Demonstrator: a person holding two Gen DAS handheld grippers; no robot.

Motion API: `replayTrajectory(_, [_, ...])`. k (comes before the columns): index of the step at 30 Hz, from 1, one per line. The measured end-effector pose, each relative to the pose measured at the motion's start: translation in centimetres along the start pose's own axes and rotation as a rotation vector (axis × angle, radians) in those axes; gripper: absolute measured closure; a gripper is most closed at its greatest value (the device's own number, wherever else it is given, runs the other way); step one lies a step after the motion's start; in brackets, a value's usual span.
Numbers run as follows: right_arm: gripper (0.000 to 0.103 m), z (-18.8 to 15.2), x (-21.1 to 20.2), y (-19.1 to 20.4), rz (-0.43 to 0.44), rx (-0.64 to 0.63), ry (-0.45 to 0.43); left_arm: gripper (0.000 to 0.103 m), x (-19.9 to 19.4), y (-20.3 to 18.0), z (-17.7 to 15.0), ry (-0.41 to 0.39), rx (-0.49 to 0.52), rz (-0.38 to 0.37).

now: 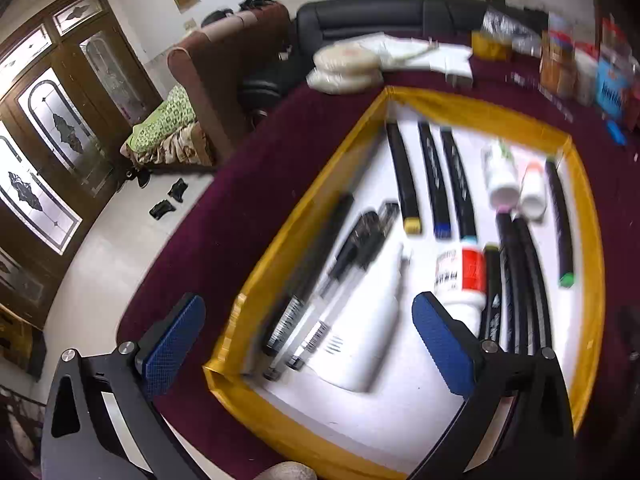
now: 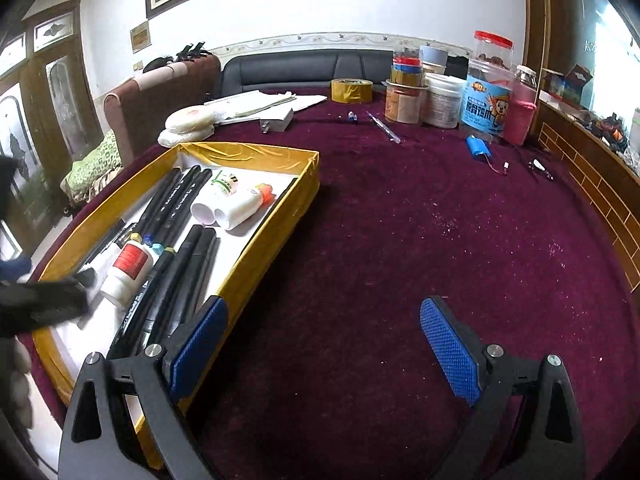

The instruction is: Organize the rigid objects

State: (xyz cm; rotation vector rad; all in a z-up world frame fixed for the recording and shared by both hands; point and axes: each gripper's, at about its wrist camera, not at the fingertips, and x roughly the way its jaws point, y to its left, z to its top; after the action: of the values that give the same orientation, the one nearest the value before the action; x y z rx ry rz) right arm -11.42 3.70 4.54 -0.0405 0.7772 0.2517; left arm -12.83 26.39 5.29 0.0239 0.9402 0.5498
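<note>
Yellow-walled tray [image 1: 472, 106] on the left of the maroon worktop [image 2: 400, 240], and it is already well stocked: pens [image 1: 320, 304] lie along its left wall, a big white bottle [image 1: 364, 332] just beside them, then a row of black markers [image 1: 434, 184], a red-labelled glue bottle [image 1: 464, 280], two small white bottles [image 1: 516, 180] at the far side and more markers along the right wall. Left tool [image 1: 308, 340] hovers over the near end of that tray, jaws wide apart, nothing between them, the view blurred. Moving right, the right tool [image 2: 324, 352] hangs low over bare cloth just beside the tray's right wall, also spread wide and empty. Further right and back, a loose pen [image 2: 384, 126] lies on the cloth, and a small blue battery pack [image 2: 480, 148] with wires lies near the jars [image 2: 440, 96] and the roll of tape [image 2: 351, 90]. By my reading, most of the sorting is done; whether that far clutter belongs to the job, I cannot tell. If it does, the pen and battery pack look like what remains, and the right tool is nearer to them.
</note>
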Motion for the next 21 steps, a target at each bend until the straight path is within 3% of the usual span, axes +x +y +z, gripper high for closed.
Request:
replayTrajectory(9, [0.008,-0.1,-0.2,0.6,-0.006,-0.023,-0.017,0.000,-2.2,1.5,-0.7,-0.109,-0.051,-0.111])
replayTrajectory(14, [0.008,-0.1,-1.8,3.7,-0.029,-0.152,-0.090,0.000,-2.4,0.0,-0.7,-0.102,-0.037,-0.144])
replayTrajectory(21, [0.008,0.1,-2.7,8.1,0.008,-0.303,-0.079,0.000,-2.9,-0.6,-1.2,-0.093,-0.021,-0.160])
